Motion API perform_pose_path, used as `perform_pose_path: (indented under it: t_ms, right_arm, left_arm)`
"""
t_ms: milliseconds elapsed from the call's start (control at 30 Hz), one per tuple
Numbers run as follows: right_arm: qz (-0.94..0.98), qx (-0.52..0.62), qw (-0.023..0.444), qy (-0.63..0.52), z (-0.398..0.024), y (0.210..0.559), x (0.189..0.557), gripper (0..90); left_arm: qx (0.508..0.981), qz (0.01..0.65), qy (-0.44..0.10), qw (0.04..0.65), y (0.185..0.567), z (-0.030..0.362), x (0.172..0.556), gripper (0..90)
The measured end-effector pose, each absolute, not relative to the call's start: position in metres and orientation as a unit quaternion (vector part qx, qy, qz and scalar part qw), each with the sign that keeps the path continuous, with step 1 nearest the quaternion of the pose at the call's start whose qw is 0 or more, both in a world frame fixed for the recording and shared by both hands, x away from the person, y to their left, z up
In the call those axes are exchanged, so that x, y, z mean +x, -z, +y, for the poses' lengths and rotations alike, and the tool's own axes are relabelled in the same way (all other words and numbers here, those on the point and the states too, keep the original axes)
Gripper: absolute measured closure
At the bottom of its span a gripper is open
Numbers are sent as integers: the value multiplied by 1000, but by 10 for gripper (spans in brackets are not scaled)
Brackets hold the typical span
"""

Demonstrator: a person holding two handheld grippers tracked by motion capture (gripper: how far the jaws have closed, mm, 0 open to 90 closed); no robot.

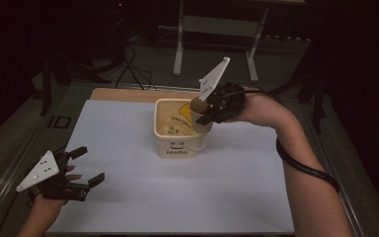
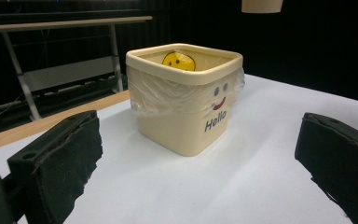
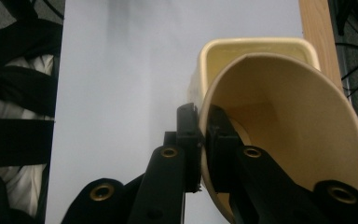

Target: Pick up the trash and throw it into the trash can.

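A tan paper cup [image 1: 196, 105] hangs tilted over the right rim of a cream square bin [image 1: 177, 147] with a smiley face and "Hello" on its front. My right gripper [image 1: 206, 116] is shut on the cup's wall. In the right gripper view the jaws pinch the cup [image 3: 289, 126] at its rim, one pad inside and one outside, with my right gripper [image 3: 204, 140] above the bin [image 3: 254, 43]. A clear plastic liner is folded over the bin [image 2: 186, 121]. My left gripper [image 1: 90, 165] rests open at the sheet's near left corner, facing the bin, with nothing between its jaws.
A white sheet [image 1: 177, 197] covers the wooden table [image 1: 123, 94], and the bin stands near its far middle. A grey metal table frame [image 1: 217, 24] stands on the dark floor behind. Cables [image 1: 133, 74] trail on the floor at the back left.
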State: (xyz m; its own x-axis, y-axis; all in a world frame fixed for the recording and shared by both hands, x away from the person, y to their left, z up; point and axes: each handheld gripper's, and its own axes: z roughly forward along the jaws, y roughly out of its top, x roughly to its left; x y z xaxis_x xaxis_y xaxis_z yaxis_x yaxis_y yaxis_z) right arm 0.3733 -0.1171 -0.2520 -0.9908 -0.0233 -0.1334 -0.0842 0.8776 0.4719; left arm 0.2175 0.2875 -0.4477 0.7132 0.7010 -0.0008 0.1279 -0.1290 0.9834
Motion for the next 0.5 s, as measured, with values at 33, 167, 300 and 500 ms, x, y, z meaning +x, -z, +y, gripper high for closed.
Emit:
perform_pose_path:
  t_ms: [33, 167, 300, 500]
  right_arm:
    - [967, -28, 63, -246, -115, 251, 375, 860]
    - [966, -30, 65, -248, -109, 249, 382, 860]
    - [966, -24, 67, -250, -102, 246, 388, 861]
    - [965, -18, 76, -249, -93, 242, 401, 860]
  left_arm:
    - [711, 291, -242, 592, 448, 288, 217, 14]
    - [712, 290, -242, 591, 448, 288, 217, 14]
    - [712, 290, -242, 591, 448, 288, 217, 14]
    - [713, 290, -241, 591, 449, 288, 216, 14]
